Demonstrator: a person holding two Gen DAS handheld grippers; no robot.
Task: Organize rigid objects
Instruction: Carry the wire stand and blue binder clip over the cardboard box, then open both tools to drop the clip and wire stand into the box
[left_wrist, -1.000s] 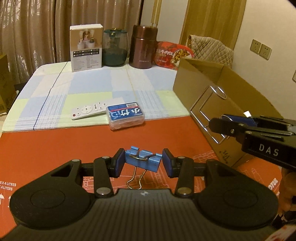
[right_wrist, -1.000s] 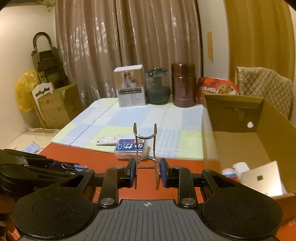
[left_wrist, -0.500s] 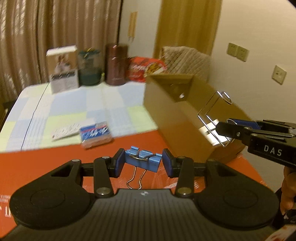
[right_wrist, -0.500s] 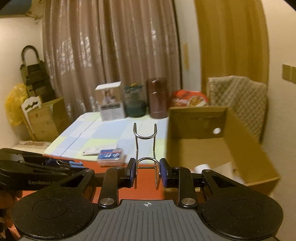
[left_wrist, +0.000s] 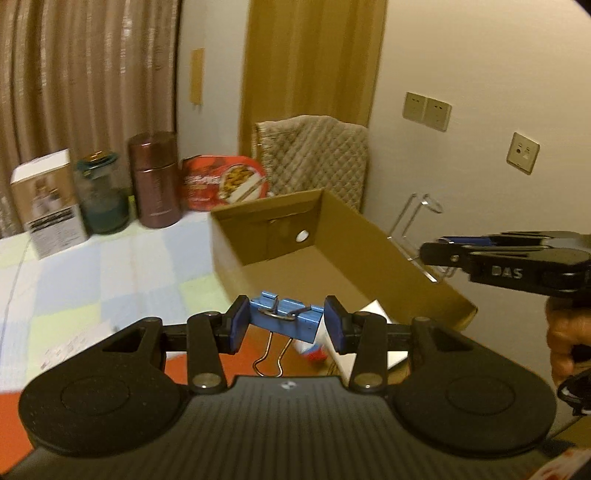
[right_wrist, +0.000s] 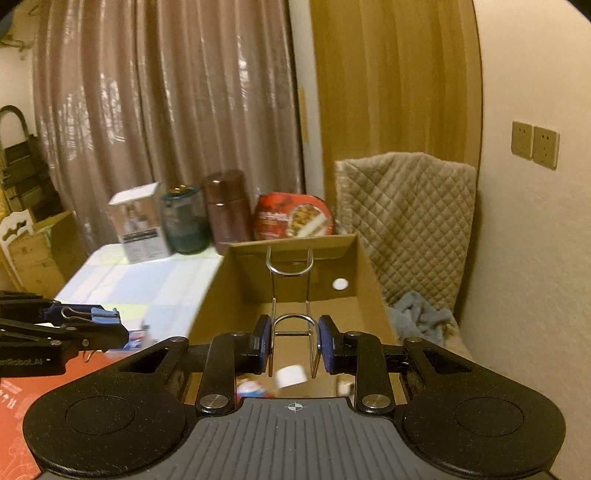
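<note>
Both my tongs have swung over the open brown cardboard box (right_wrist: 364, 258) at frame centre; my left gripper (left_wrist: 284, 323) pinches a blue metal binder clip (left_wrist: 283, 319), my right gripper (right_wrist: 294, 341) a bent chrome wire stand (right_wrist: 291, 295).

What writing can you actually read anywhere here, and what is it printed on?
"DAS": white letters on the side of the right tongs.
"nRobot.AI": cut off at the frame edge, on the side of the left tongs.
White box, red food packet: print too blurred to read.

Warm dim light falls on brown curtains (right_wrist: 166, 122), a wooden door (right_wrist: 391, 81), a cream wall with 3 outlets (left_wrist: 426, 110), and a quilted chair (right_wrist: 410, 214) beside a patchwork-covered table (left_wrist: 110, 273).
</note>
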